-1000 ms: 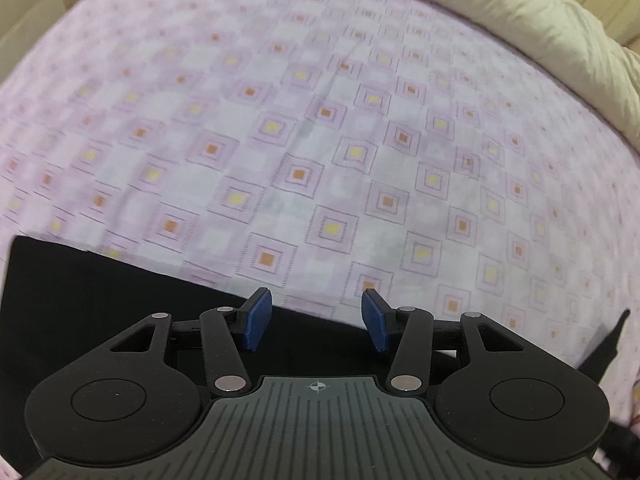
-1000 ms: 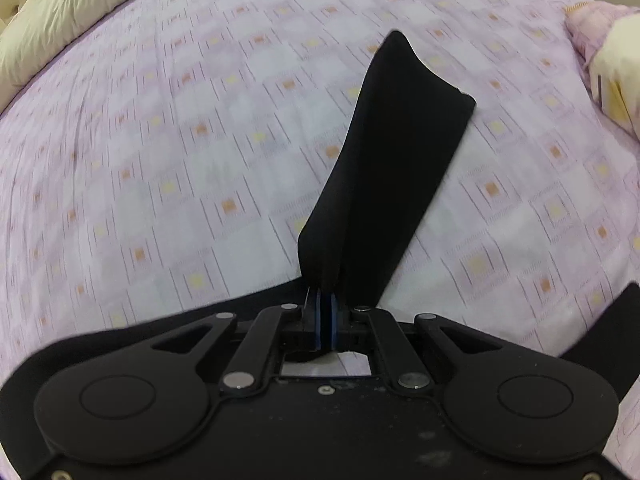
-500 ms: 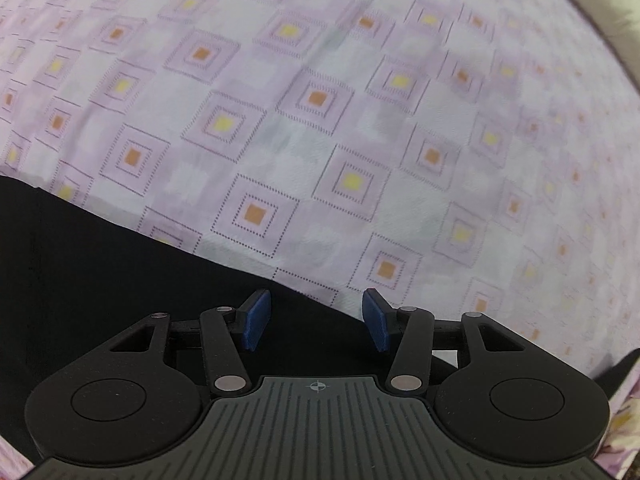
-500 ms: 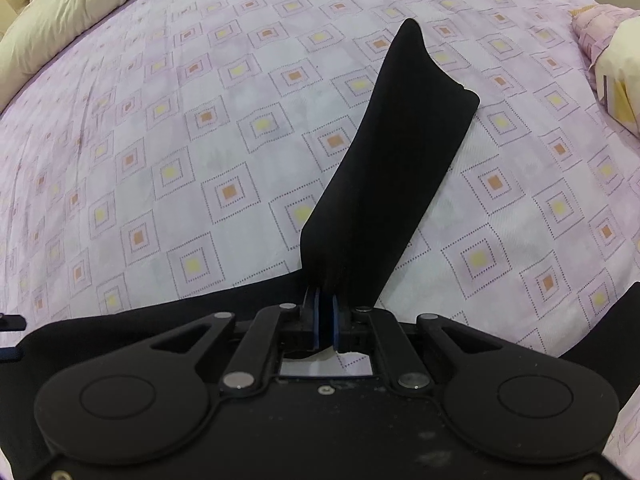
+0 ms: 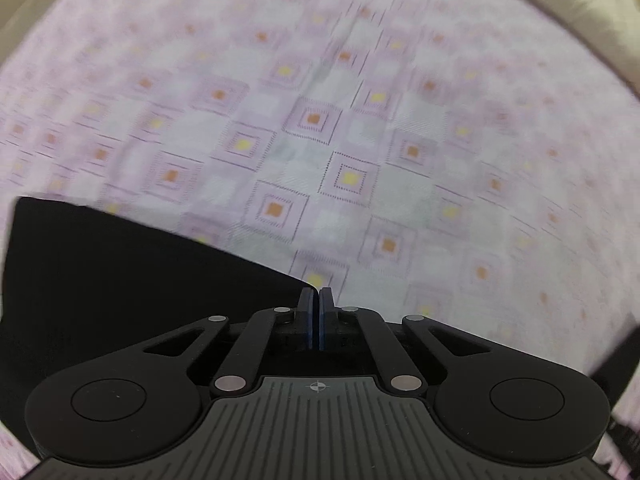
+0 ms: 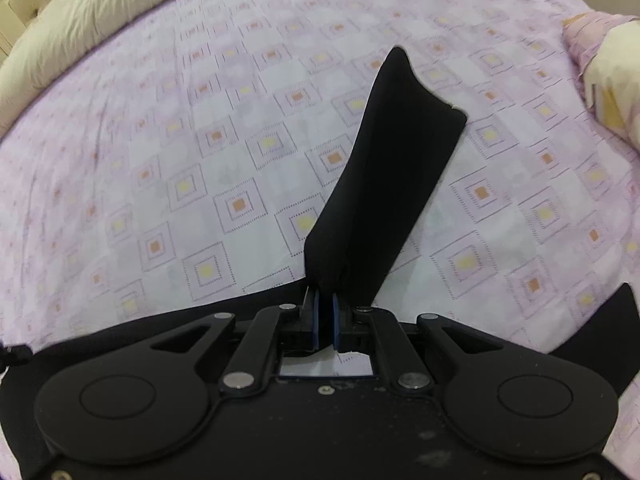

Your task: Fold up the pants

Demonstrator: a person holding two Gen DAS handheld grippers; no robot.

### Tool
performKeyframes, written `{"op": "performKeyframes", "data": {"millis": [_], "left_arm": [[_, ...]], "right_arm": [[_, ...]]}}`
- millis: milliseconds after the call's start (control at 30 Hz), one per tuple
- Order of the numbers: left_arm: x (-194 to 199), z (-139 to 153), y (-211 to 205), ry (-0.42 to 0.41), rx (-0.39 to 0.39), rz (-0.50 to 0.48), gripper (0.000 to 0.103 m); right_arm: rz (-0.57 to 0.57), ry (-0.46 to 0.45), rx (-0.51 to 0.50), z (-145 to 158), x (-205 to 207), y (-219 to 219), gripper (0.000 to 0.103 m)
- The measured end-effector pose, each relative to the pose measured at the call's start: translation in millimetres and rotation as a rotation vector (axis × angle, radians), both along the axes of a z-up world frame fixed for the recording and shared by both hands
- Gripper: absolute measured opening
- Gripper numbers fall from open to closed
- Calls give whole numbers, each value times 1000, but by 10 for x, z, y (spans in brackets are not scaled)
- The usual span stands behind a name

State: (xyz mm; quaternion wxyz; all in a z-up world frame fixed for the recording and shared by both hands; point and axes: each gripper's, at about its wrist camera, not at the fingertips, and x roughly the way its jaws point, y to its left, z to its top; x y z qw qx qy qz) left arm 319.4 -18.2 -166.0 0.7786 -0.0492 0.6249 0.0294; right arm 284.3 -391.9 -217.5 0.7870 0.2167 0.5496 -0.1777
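Note:
The black pants [image 5: 120, 280] lie on a bed with a lilac patterned sheet [image 5: 360, 140]. In the left wrist view my left gripper [image 5: 319, 298] is shut at the pants' upper edge; its blue pads [image 5: 307, 312] meet with the black cloth's edge pinched between them. In the right wrist view my right gripper [image 6: 325, 304] is shut on a fold of the black pants [image 6: 384, 184]. That fold rises from the pads as a tall upright strip. More black cloth [image 6: 160, 320] lies under the gripper.
A cream duvet [image 5: 580, 12] runs along the far edge of the bed, and shows in the right wrist view [image 6: 80, 32] too. A pink and cream pillow [image 6: 608, 76] lies at the right. The patterned sheet [image 6: 200, 160] stretches ahead of both grippers.
My left gripper has closed from open onto the pants' edge and the view has pulled back from the sheet. My right gripper stays shut on its fold, shifted a little.

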Motion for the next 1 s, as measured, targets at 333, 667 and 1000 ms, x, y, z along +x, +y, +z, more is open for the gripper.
{"op": "performKeyframes", "data": {"millis": [333,667,1000], "left_arm": [[-1473,694,234,-164,-27,-68,2],[-2111,-28,346,2,-19,-31,2],[-2038,-373,244,56,27,-21,2]], "right_arm": [[-14,-31,1,517,-920,7,7],[25,121,-37,-17,-1649,188,7],[47,154,-78,-170,-1927,-26,10]]}}
